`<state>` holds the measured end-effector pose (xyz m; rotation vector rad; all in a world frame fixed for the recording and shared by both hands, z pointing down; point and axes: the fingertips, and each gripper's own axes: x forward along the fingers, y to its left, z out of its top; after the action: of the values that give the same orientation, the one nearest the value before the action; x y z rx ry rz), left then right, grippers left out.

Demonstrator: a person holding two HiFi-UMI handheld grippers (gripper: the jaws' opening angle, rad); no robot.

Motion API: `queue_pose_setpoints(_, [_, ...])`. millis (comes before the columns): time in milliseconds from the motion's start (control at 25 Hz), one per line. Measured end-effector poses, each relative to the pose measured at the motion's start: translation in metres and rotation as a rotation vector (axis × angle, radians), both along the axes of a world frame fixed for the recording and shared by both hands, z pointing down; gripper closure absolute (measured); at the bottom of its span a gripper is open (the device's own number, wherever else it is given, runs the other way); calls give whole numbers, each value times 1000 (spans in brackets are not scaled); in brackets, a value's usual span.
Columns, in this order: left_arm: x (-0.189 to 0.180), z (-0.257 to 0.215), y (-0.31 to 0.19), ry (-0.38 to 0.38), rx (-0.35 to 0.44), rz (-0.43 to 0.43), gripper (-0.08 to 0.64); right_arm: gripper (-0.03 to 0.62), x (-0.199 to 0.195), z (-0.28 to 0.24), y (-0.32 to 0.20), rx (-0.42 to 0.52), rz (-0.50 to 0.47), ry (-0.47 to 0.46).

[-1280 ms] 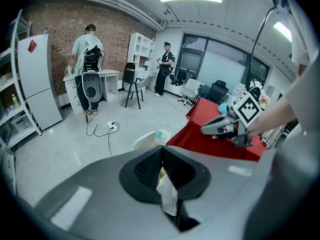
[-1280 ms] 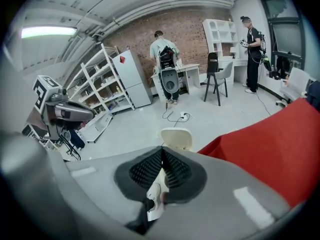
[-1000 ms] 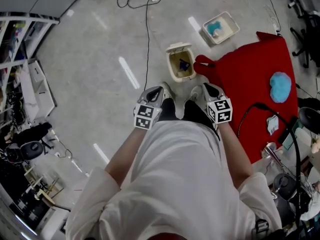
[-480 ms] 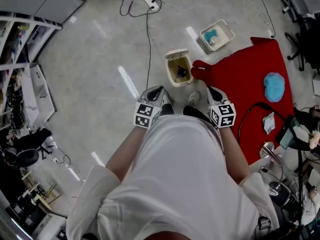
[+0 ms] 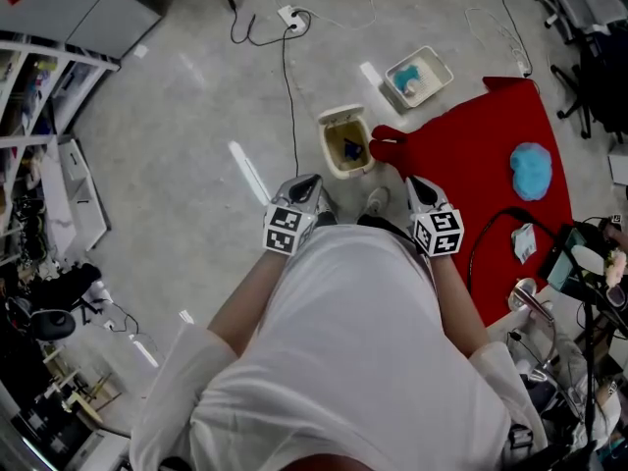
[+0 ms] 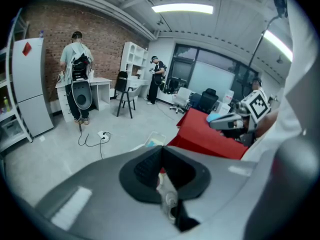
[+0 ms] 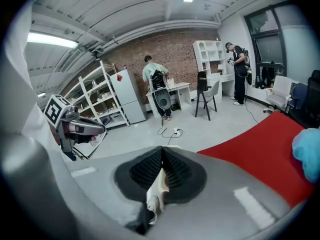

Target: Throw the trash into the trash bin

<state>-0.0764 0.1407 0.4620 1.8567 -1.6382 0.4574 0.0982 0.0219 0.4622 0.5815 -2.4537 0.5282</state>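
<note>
A small cream trash bin (image 5: 345, 143) stands open on the floor with its lid back and a dark blue piece lying inside. It touches the corner of a red cloth-covered surface (image 5: 471, 180). My left gripper (image 5: 312, 179) and right gripper (image 5: 413, 182) hang side by side in front of the person's body, short of the bin and above the shoes. In the left gripper view the left gripper (image 6: 161, 148) has its jaws meeting. The right gripper (image 7: 162, 149) looks the same in its own view. I see nothing held; only a pale shoe shows through each gap.
A white tray (image 5: 438, 67) with something blue in it lies beyond the bin. A blue fluffy lump (image 5: 531, 171) rests on the red surface. Cables and a power strip (image 5: 290, 14) trail across the floor. Shelving (image 5: 39, 145) stands at left, and people work at desks far off.
Both grippers have lifted slightly while staying shut. The head view has pulled back, so the bin and tray sit smaller and further left in the picture.
</note>
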Motion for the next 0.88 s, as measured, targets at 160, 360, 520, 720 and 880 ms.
queue_pose_setpoints(160, [6,-3,-1,-4,-5,19,555,591,2,2,2,-5,-2,5])
queue_pose_setpoints(360, [8,-2,-4,-9,-1,46,555,591,2,4,0,-6,5,8])
queue_pose_setpoints(520, [6,-1,-5,5,14,21,555,591,6,6,1,-7,12,12])
queue_pose_setpoints(720, [4,4,-4,3,9,13,555,591,8,9,3,-13,16,15])
queue_pose_setpoints(880, [6,4,-6,6,15,14,555,591,11,9,4,-16,19,15])
